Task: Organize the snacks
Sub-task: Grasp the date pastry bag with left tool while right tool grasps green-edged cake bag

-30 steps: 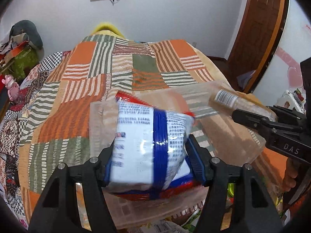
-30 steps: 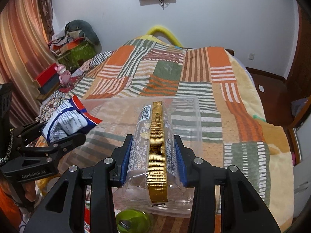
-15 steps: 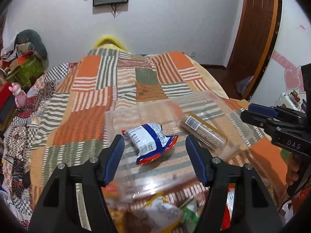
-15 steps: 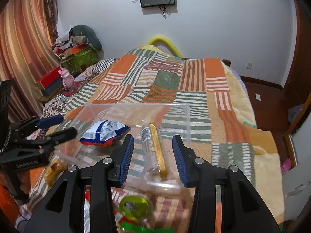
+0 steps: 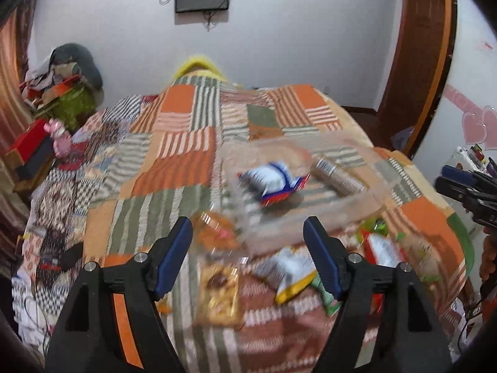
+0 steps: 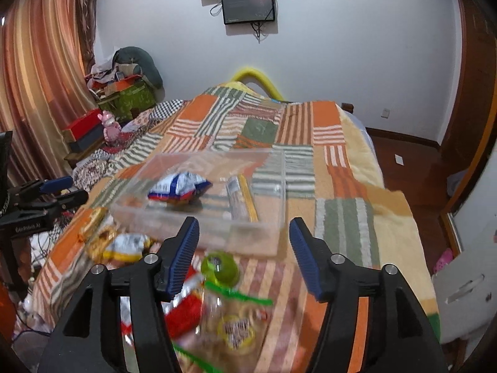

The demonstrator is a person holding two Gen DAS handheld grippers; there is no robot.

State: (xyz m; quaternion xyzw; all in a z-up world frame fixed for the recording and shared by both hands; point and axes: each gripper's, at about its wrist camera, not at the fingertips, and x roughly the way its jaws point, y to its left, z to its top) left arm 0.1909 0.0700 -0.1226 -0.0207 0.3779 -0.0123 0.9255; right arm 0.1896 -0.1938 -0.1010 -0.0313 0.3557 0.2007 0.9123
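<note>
Two snacks, a blue-and-white packet and a gold-striped tube, lie in the clear bin at twelve o'clock. Both the left gripper and right gripper, jaws just opened, stand spread and empty. Loose snacks at six o'clock remain.

Black hand-held gripper, blue ribbed pads.
</note>
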